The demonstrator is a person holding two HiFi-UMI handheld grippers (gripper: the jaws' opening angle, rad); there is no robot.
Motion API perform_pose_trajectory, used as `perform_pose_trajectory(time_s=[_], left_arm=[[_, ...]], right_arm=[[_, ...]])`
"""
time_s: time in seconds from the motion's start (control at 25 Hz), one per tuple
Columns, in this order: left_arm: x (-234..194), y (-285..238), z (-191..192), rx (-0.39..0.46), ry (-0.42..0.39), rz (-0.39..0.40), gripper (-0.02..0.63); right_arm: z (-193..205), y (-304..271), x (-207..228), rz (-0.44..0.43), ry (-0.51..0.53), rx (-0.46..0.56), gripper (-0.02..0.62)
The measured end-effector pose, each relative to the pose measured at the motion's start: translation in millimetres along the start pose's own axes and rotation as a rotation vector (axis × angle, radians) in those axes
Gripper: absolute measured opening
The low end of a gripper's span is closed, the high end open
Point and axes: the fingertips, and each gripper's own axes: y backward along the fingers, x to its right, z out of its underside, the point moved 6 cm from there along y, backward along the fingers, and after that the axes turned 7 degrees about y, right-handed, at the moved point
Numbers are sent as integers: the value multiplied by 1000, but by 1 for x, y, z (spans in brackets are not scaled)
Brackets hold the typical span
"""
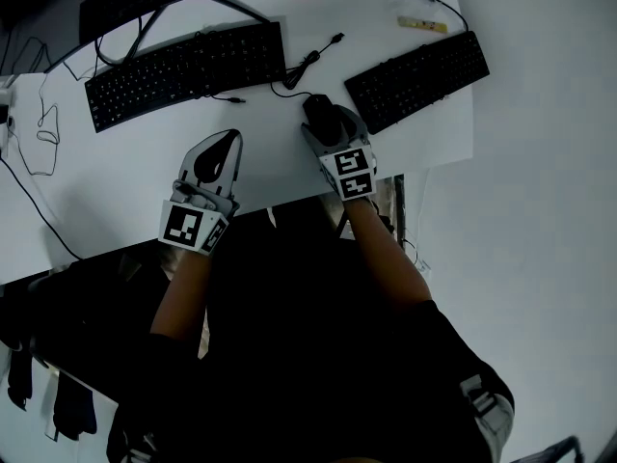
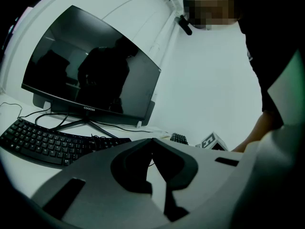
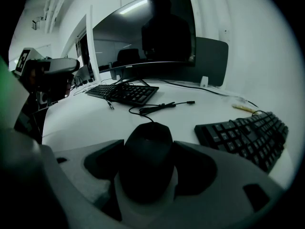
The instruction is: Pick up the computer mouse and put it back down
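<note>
A black corded computer mouse point(image 1: 316, 107) lies between the two keyboards on the white desk point(image 1: 145, 181). My right gripper point(image 1: 328, 128) reaches over it from the near side. In the right gripper view the jaws press against both flanks of the mouse point(image 3: 147, 156), so the right gripper point(image 3: 150, 144) is shut on it. Whether the mouse rests on the desk or hangs just above it I cannot tell. To the left, over bare desk, my left gripper point(image 1: 229, 143) is shut with nothing in it. Its tips meet in the left gripper view point(image 2: 152, 141).
A black keyboard point(image 1: 183, 70) lies at the back left and a second one point(image 1: 417, 78) at the right, close to the mouse. The mouse cable point(image 1: 308, 66) runs back between them. A dark monitor point(image 2: 90, 75) stands behind. The desk's near edge point(image 1: 270, 210) is under my wrists.
</note>
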Motion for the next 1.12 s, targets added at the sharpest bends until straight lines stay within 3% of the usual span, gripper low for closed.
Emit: perform_pose_trajectory(time_s=[0.2, 0.36, 0.64, 0.88, 1.04, 1.12], left_arm=[[12, 2, -13, 17, -21, 9, -5], [21, 4, -27, 43, -40, 8, -5], [34, 13, -58, 99, -35, -8, -5], [53, 30, -95, 182, -62, -62, -5], [64, 46, -121, 216, -90, -96, -5], [71, 54, -131, 228, -110, -109, -5]], right_arm=[[-4, 7, 3, -41, -58, 48, 324], [-25, 33, 9, -57, -87, 176, 324], [-75, 100, 22, -80, -30, 400, 313], [-128, 167, 34, -102, 21, 611, 160], [-166, 210, 34, -102, 80, 763, 24], [-175, 228, 37, -86, 77, 820, 3]])
